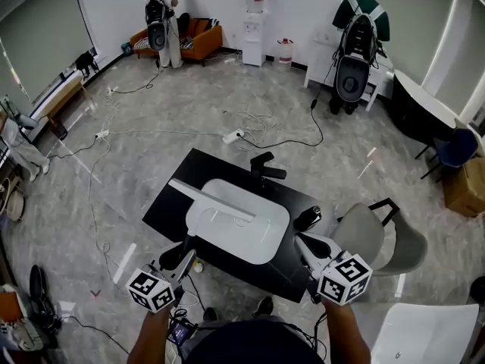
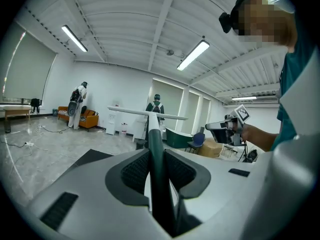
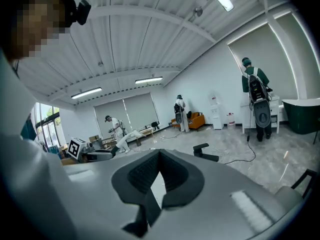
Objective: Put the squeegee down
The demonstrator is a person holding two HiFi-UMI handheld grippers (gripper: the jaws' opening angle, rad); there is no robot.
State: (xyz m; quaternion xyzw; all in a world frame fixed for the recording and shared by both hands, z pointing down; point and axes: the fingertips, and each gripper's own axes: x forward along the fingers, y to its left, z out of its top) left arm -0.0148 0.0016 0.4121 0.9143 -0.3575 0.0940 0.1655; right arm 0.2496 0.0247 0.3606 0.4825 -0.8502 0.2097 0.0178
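Note:
The squeegee [image 1: 212,199] has a long white blade and a dark handle. It hangs over the white sink basin [image 1: 267,243] in the head view. My left gripper [image 1: 186,253] is shut on its handle near the table's front left corner. In the left gripper view the dark handle [image 2: 154,154] runs up between the jaws [image 2: 156,171] to the white blade [image 2: 147,114]. My right gripper [image 1: 305,235] is at the basin's right side, and in its own view [image 3: 160,156] the jaws are shut with nothing in them.
The basin is set in a black table [image 1: 173,197] with a black faucet [image 1: 265,170] at its far edge. A grey chair [image 1: 379,237] stands to the right. Cables [image 1: 258,131] trail on the floor beyond. Two people [image 1: 362,36] with backpacks stand by the far wall.

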